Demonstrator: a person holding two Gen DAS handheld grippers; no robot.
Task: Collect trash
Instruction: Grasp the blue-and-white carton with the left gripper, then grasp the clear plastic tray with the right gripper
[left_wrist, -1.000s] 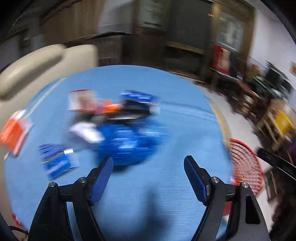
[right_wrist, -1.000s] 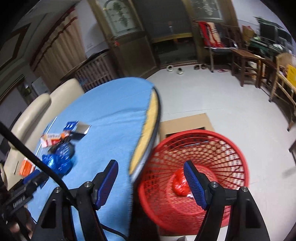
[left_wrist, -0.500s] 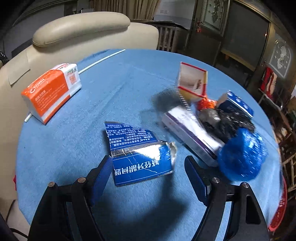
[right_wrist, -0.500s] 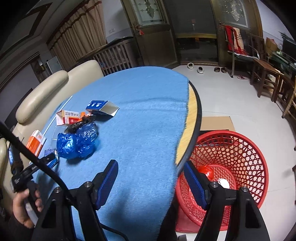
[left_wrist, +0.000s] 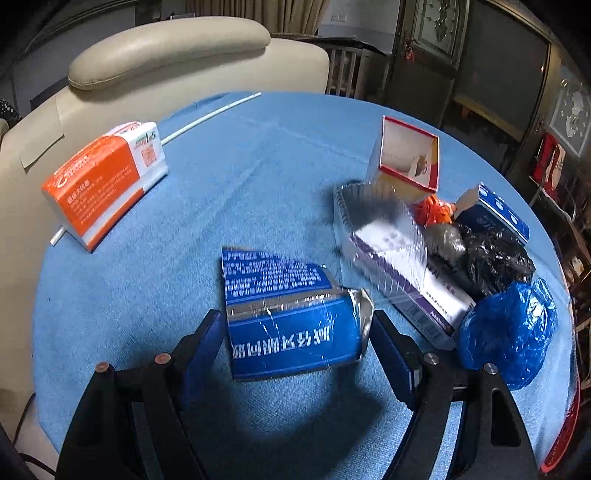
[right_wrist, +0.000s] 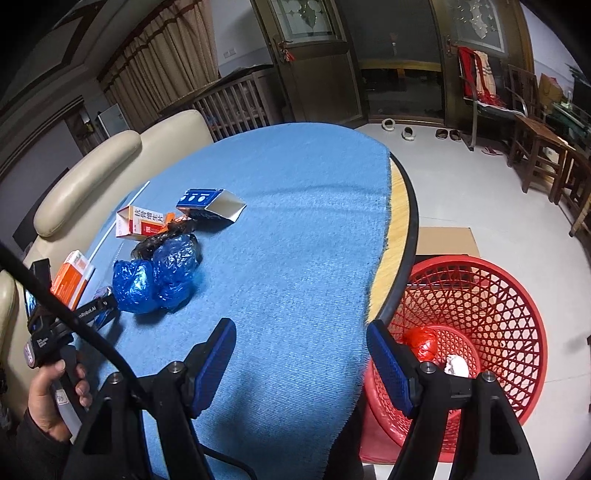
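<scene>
Round table, blue cloth (right_wrist: 295, 229), as landmark.
- Flattened blue carton (left_wrist: 288, 317): on the cloth, near edge, lying between the spread jaws of the left gripper (left_wrist: 297, 341); pads not visibly pressing it.
- Orange-and-white box (left_wrist: 105, 181): on the cloth, far left.
- Blue plastic bag (left_wrist: 509, 332): on the cloth, right of the carton.
- Red mesh basket (right_wrist: 480, 295): on the floor beside the table.
- Right gripper (right_wrist: 301, 363): spread, empty, over the table's edge.
</scene>
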